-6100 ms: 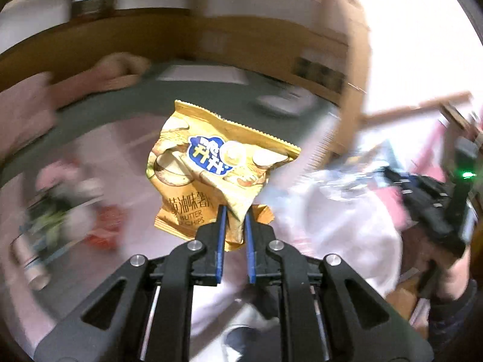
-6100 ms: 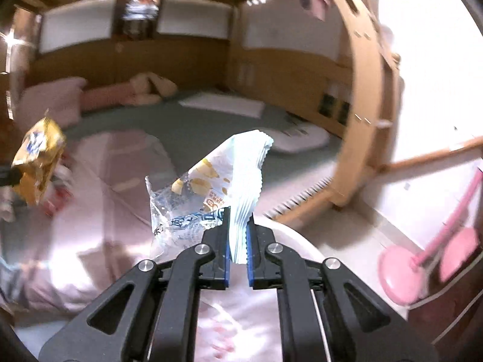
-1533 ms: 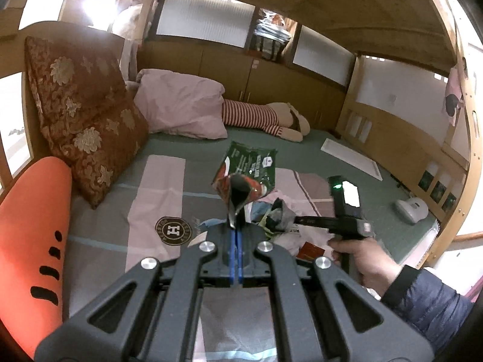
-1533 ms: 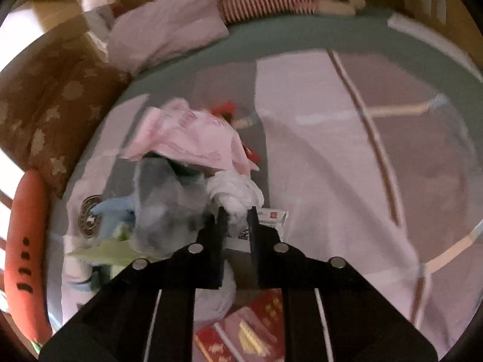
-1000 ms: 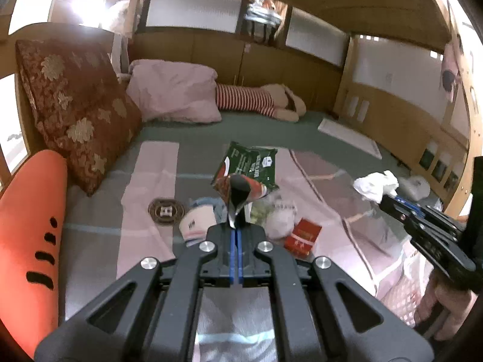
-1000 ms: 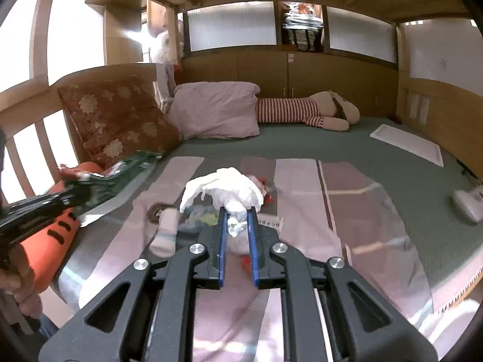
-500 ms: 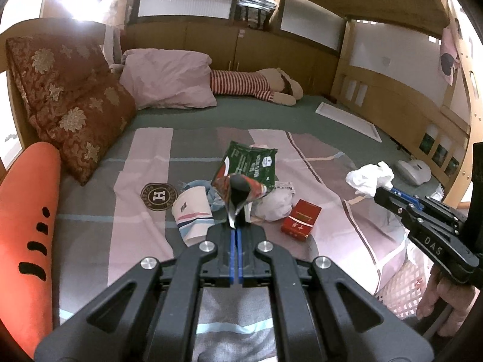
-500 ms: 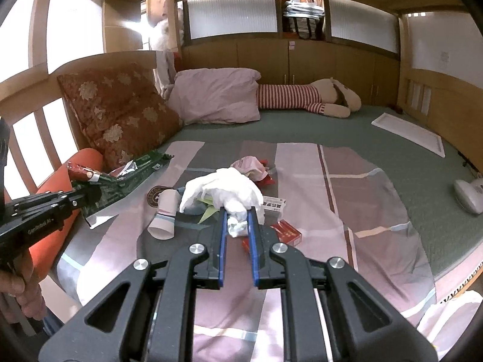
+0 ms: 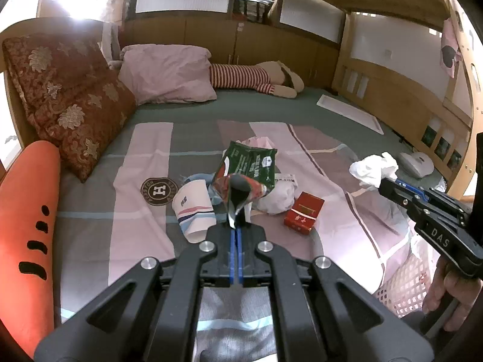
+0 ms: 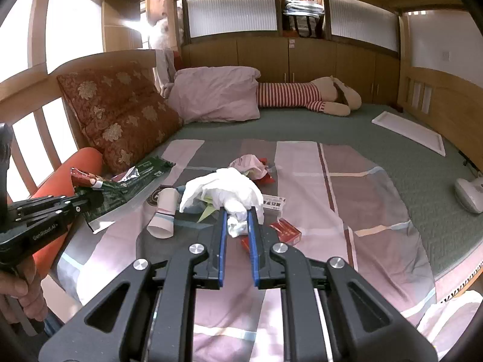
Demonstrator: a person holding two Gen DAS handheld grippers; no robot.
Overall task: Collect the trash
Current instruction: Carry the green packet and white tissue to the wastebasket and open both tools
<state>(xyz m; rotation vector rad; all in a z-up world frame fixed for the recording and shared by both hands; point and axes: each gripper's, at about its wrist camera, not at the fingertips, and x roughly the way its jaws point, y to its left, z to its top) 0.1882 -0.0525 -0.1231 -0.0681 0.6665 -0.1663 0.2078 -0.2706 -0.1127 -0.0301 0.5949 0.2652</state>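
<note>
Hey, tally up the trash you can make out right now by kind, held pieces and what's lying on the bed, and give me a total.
Green snack wrapper, held in the left tongs: 1
White tissue wad, held in the right tongs: 1
Paper cup: 1
Red box: 1
Pink crumpled wrapper: 1
Total: 5; some smaller scraps are unclear.

A crumpled green-and-red snack wrapper point(image 9: 246, 170) hangs in the air, pinched at its lower end. A wadded white tissue point(image 10: 225, 191) is also held aloft. On the bed's striped blanket, near its middle, lie a tipped paper cup point(image 9: 194, 208), a red carton point(image 9: 303, 212) and a pink crumpled wrapper point(image 10: 249, 166).
</note>
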